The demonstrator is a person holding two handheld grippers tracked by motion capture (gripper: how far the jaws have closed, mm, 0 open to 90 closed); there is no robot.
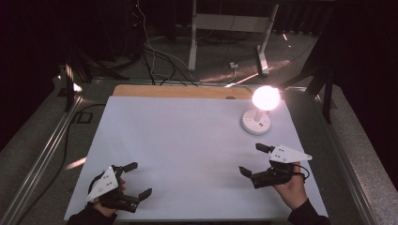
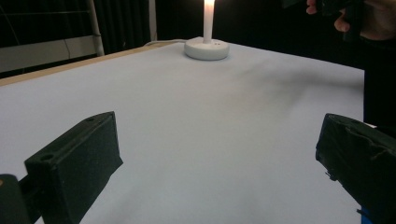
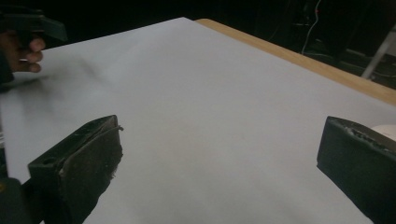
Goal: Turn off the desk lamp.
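High view: we see a white sheet [image 1: 187, 154] covering most of the worktop [image 1: 178, 91], whose wooden edge shows along the far side. We note a lit lamp [image 1: 259, 108] with a glowing round bulb on a white round base, standing on the sheet at the far right. Left claw [image 1: 138, 178] sits near the front left corner, jaws spread wide, gripping nothing. Right claw [image 1: 254, 160] is at front right, near the lamp yet apart from it, jaws also wide apart and empty. Left gripper view: we see the lamp's base [image 2: 207, 48] far ahead between both jaws, and the other hand [image 2: 369, 18] at upper right.
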